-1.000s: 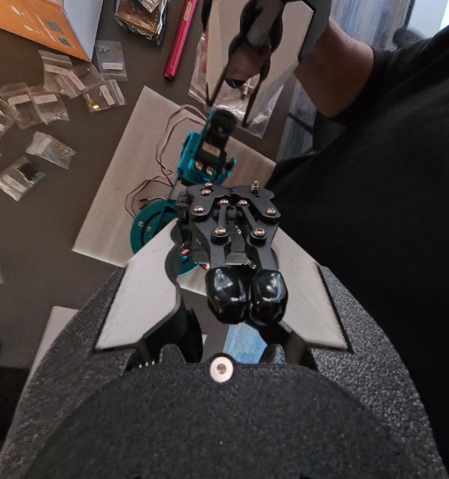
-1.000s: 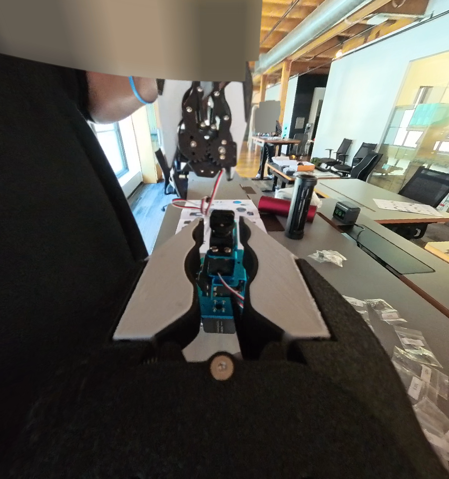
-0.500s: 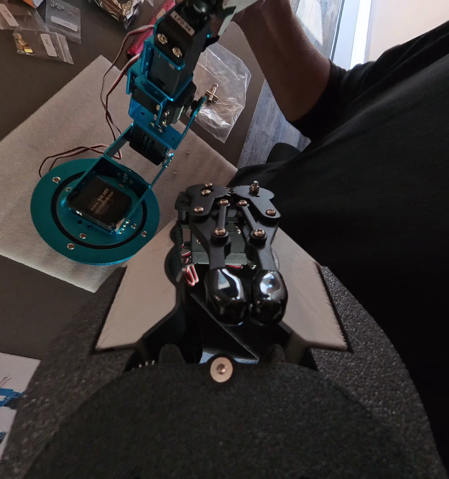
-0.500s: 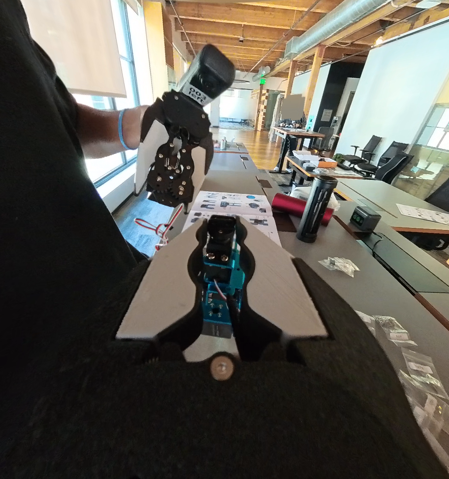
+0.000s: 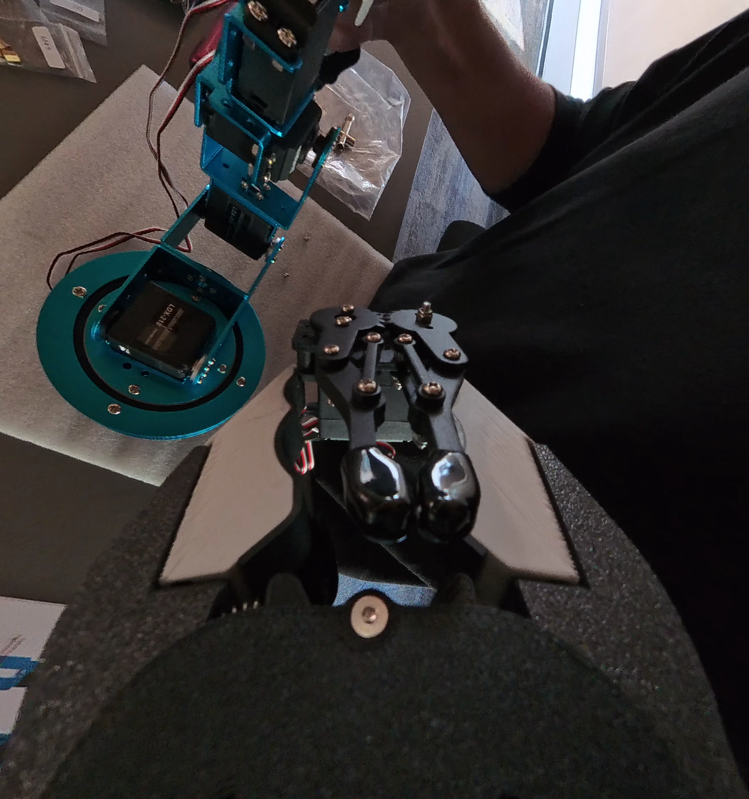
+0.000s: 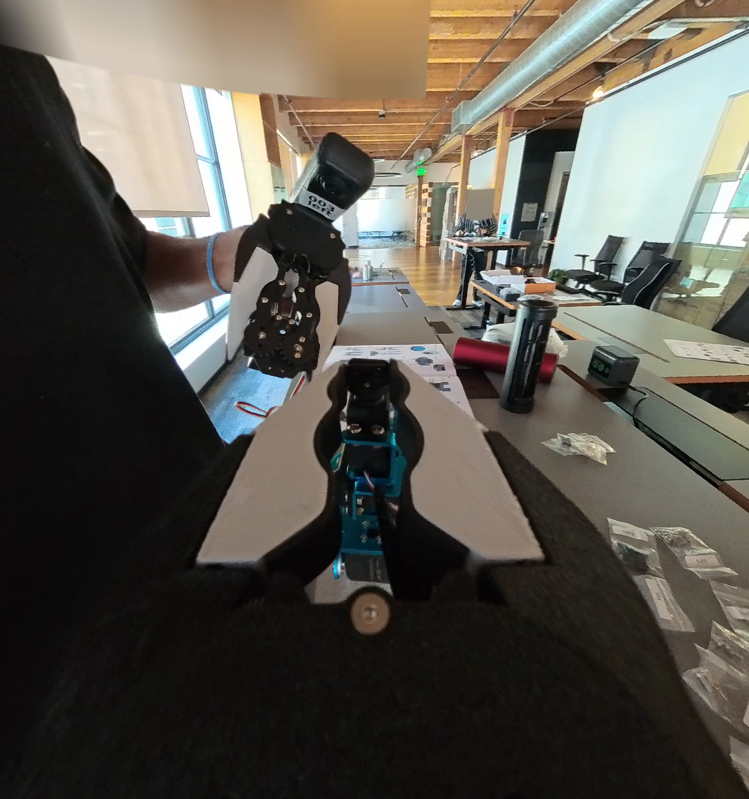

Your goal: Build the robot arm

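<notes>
The left gripper [image 5: 374, 389] is clamped narrow on a small black claw assembly [image 5: 390, 389], a linkage of black plates studded with screws whose two glossy rounded tips [image 5: 409, 493] sit pressed together, pointing back toward the camera. A red, white and black wire [image 5: 305, 449] curls out beside it. The right gripper [image 6: 366, 436] is closed snugly on the top of a teal robot arm [image 5: 251, 142], gripping the black servo [image 6: 366, 402] in its uppermost bracket. That arm rises from a round teal base [image 5: 147, 346], which rests on a pale grey mat [image 5: 26, 242]; the claw assembly is held up just beside the base, apart from it. Beyond the arm lies a clear plastic bag [image 5: 364, 142] with a brass part. In the right wrist view, a black cylinder [image 6: 526, 354] stands farther along the table from the arm, with a red tube [image 6: 485, 356] behind it and small labelled bags [image 6: 684, 575] to the side
</notes>
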Motion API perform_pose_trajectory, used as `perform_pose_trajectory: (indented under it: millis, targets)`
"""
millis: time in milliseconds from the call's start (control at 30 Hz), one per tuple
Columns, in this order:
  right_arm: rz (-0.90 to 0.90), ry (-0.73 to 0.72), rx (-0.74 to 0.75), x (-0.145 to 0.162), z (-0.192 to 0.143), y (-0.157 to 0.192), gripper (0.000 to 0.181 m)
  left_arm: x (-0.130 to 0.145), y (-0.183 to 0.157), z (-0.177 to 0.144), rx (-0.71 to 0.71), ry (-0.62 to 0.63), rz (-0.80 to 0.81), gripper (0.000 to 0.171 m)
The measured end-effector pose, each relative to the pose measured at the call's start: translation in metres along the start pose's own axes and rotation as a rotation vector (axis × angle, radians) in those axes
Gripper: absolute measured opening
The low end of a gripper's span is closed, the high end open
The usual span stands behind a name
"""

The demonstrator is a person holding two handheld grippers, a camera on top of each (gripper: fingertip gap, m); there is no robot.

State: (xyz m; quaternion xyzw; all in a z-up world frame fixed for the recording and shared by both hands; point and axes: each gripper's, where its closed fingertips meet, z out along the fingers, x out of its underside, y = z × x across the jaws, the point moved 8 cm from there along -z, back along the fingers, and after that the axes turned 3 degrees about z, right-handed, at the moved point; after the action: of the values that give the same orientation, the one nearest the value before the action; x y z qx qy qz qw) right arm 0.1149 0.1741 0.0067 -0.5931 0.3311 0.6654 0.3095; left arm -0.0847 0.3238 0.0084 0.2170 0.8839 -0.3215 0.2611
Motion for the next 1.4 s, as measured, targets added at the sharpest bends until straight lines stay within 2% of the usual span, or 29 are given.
perform_pose_trajectory:
  millis: [233, 433, 600, 667, 800, 1100, 1200, 1400]
  targets:
    - [0.040, -0.001, 0.050, 0.001, -0.002, 0.004, 0.018, -0.002, 0.007, 0.000, 0.026, 0.007, 0.012, 0.061]
    - [0.017, 0.054, 0.162, -0.005, -0.001, 0.012, 0.020, -0.002, 0.013, 0.001, 0.043, 0.006, 0.009, 0.061]
    - [0.041, 0.014, 0.227, -0.002, -0.004, 0.017, 0.020, -0.002, 0.018, 0.000, 0.057, 0.008, 0.009, 0.061]
    - [0.062, 0.003, 0.211, 0.001, -0.006, 0.016, 0.020, -0.002, 0.020, 0.001, 0.069, 0.012, 0.011, 0.061]
    - [0.105, -0.038, 0.061, 0.002, -0.009, 0.012, 0.020, -0.004, 0.023, 0.001, 0.092, 0.029, 0.021, 0.061]
    - [0.056, 0.047, -0.085, -0.001, 0.000, -0.004, 0.020, -0.008, 0.028, 0.001, 0.115, 0.064, 0.034, 0.061]
    - [0.058, 0.042, -0.078, -0.001, 0.000, -0.005, 0.020, -0.007, 0.031, 0.001, 0.112, 0.066, 0.019, 0.061]
    - [-0.022, 0.031, 0.040, 0.000, -0.004, 0.000, 0.018, -0.007, 0.036, 0.002, 0.113, 0.066, 0.005, 0.062]
